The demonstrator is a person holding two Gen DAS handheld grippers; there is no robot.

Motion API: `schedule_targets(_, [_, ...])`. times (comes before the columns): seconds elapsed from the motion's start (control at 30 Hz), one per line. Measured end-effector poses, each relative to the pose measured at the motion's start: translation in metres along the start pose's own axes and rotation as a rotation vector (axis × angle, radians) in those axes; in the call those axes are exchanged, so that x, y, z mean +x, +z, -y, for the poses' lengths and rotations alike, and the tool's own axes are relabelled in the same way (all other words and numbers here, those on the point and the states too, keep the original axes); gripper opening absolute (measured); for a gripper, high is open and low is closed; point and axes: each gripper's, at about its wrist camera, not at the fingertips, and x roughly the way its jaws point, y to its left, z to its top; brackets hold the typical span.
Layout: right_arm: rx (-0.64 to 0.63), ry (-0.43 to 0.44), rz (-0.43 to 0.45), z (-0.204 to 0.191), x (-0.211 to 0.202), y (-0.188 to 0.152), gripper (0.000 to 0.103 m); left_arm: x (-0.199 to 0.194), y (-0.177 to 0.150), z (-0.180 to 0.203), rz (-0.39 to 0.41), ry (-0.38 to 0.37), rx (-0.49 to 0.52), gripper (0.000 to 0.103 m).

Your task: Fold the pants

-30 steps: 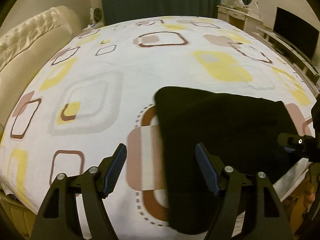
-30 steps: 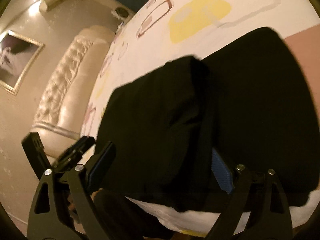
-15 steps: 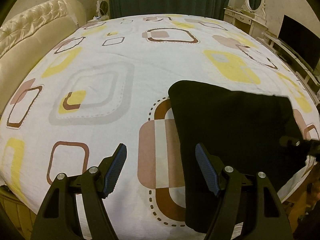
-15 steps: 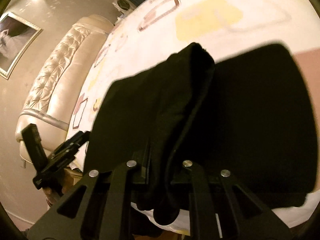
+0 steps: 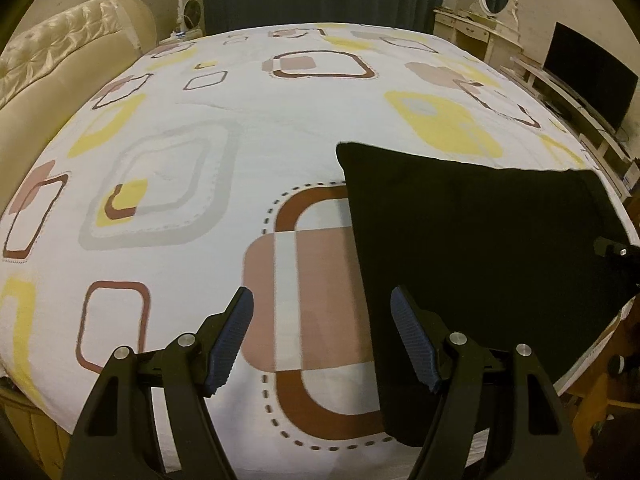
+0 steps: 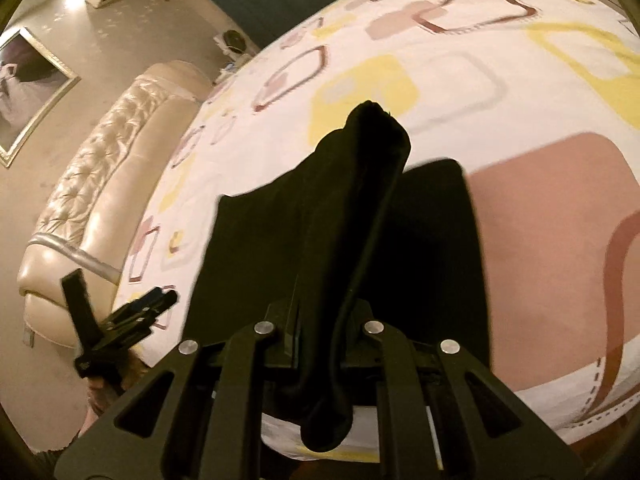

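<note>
- Showing a mid-fold stage: the black pants are laid on the patterned bedspread, by its near edge, already reduced to a compact dark panel.
- A bunched fold of the pants is pinched between the pressed-together jaws of the right gripper and is raised off the panel; a short tail of cloth hangs below the jaws, over the near edge of the bedspread.
- The left gripper is held with its jaws spread and nothing between them; its blue pads are poised over the bedspread, one beside and one at the left edge of the pants. Whether cloth is touched cannot be told.
- The step in hand is judged to be the carrying over of one layer for a further fold.
- The next move is judged to call for the raised fold to be drawn across the flat panel toward its far edge, laid down square, then released; the free left edge would likely need to be pinned or lifted by the left gripper so that the lower layer is not dragged.
- A padded headboard is seen beyond the bedspread's left side.
</note>
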Motion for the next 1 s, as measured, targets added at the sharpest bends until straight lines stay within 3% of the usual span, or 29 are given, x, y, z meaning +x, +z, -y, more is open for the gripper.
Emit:
schedule_targets(0.37, [0.085,-0.025,-0.022,0.048,0.021,-0.010,0.011,0.008,-0.004,0.017,-0.018,-0.017,0.000,0.071])
schedule_targets(0.63, [0.099,0.020,-0.030,0.057,0.023,-0.015,0.012,0.009,-0.004,0.018,-0.019,-0.017,-0.022,0.071])
schedule_targets(0.83, [0.086,0.009,-0.034,0.051,0.020,-0.014,0.013,0.008,-0.006,0.017,-0.021,-0.019,-0.019,0.071])
schedule_targets(1.0, [0.093,0.028,-0.034,0.052,0.012,-0.011,0.020,0.009,-0.007,0.009,-0.033,-0.041,-0.043,0.071])
